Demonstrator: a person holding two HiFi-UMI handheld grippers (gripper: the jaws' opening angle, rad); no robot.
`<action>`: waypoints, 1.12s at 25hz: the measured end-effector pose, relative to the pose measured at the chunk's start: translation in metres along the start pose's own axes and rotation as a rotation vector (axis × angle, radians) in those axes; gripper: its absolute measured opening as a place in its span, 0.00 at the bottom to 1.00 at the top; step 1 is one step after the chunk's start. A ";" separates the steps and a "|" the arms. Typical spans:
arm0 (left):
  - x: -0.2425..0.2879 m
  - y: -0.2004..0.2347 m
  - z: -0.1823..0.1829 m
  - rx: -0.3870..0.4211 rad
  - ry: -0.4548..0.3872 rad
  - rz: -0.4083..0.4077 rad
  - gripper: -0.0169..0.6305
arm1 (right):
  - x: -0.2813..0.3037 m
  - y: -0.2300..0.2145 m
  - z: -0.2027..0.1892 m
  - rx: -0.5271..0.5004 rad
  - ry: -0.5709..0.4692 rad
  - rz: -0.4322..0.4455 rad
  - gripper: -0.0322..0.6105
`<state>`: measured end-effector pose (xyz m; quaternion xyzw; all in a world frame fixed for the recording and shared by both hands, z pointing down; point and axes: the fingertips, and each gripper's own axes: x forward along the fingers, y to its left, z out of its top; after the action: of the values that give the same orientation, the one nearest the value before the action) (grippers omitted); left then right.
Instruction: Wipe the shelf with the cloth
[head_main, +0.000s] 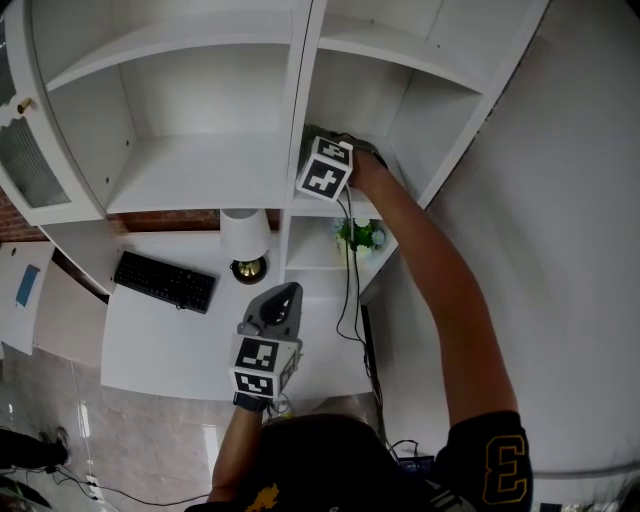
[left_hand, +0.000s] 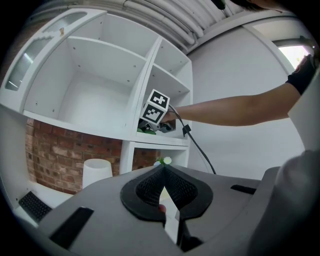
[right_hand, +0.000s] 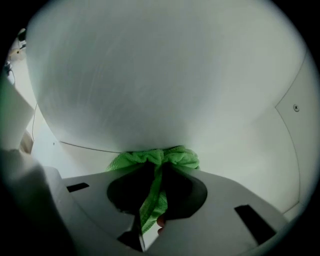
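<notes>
Right gripper view: pinches the cloth tight in the right tongs, bunched just ahead of the tips and pressed to the shelf, likely for rubbing. Holds the left tongs closed, empty, well back from the right tongs, clear of the wiping.
</notes>
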<state>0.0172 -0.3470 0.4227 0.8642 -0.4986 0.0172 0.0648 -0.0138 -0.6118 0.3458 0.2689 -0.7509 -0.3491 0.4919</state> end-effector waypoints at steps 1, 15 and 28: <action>-0.002 0.002 0.000 0.000 0.001 0.006 0.05 | 0.000 -0.001 -0.001 0.007 0.002 -0.004 0.14; -0.004 -0.005 -0.010 -0.005 0.024 0.004 0.05 | -0.011 -0.013 -0.061 0.108 0.134 -0.037 0.14; 0.016 -0.022 -0.007 0.005 0.036 -0.058 0.05 | -0.023 -0.028 -0.125 0.207 0.305 -0.061 0.14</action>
<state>0.0445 -0.3486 0.4288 0.8779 -0.4723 0.0322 0.0720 0.1125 -0.6440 0.3450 0.3905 -0.6909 -0.2400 0.5592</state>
